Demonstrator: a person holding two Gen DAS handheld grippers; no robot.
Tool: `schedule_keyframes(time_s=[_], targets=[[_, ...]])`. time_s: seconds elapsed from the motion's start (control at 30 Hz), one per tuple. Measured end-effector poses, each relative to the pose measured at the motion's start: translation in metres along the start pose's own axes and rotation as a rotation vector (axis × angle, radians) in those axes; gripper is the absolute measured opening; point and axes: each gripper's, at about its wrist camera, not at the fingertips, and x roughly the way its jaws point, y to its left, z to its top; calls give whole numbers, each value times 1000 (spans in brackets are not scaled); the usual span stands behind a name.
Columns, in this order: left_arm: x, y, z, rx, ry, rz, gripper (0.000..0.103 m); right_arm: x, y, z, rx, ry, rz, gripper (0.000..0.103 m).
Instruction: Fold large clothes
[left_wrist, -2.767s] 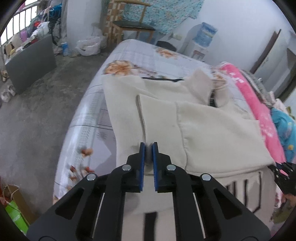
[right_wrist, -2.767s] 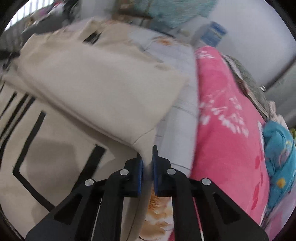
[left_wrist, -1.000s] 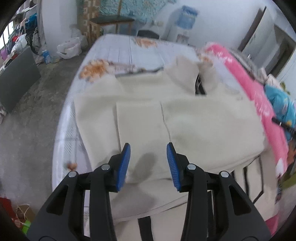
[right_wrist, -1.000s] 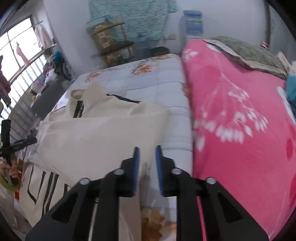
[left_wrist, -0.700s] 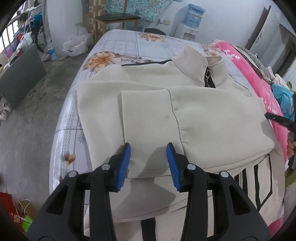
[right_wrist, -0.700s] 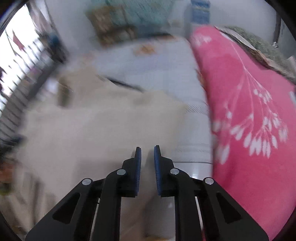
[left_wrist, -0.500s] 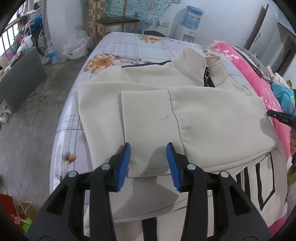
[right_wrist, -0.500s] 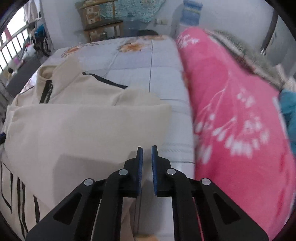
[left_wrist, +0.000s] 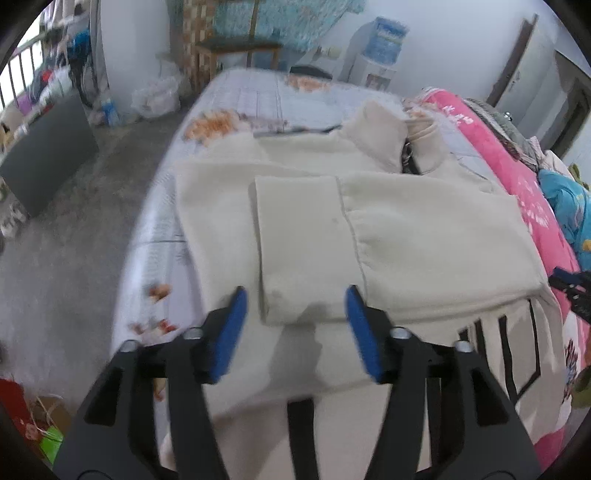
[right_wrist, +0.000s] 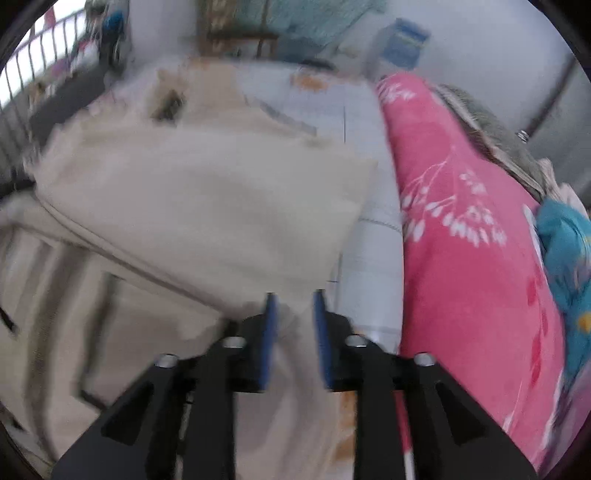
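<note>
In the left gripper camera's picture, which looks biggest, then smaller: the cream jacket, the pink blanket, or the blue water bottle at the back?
1. cream jacket
2. pink blanket
3. blue water bottle

The bottle stands farthest from the camera, so its real size is unsure.

My left wrist view looks along the bed (left_wrist: 258, 96) from its foot; my right sits closer, sharing the cream jacket (left_wrist: 424, 236) (right_wrist: 207, 206).
</note>
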Motion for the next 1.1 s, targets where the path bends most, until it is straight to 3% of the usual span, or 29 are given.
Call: schedule_keyframes(time_s=[0.03, 0.17, 0.23, 0.4, 0.5, 0.6, 0.83, 0.97, 1.1], targets=[[-12, -3, -4, 18, -17, 6, 68, -12, 5, -4, 24, -27, 12, 52], [-57, -21, -35, 93, -48, -2, 84, -53, 46, -46, 124, -104, 114, 66], [-71, -33, -58, 128, -35, -1, 85, -60, 65, -67, 161, -112, 153, 74], [-71, -60, -107, 173, 19, 76, 87, -54, 95, -103, 220, -66, 152, 79], [-65, -66, -132, 140, 16, 66, 87, -49, 102, -115, 241, -57, 124, 80], [-55, -72, -148, 132, 43, 102, 87, -43, 106, -119, 272, -37, 128, 80], [-56, -75, -156, 142, 11, 190, 87, -29, 113, -112, 262, -37, 101, 86], [-54, -73, -160, 104, 19, 191, 87, -11, 119, -115, 251, 10, 61, 88], [-51, -76, -163, 99, 27, 205, 87, -8, 126, -118, 241, -21, 40, 97]])
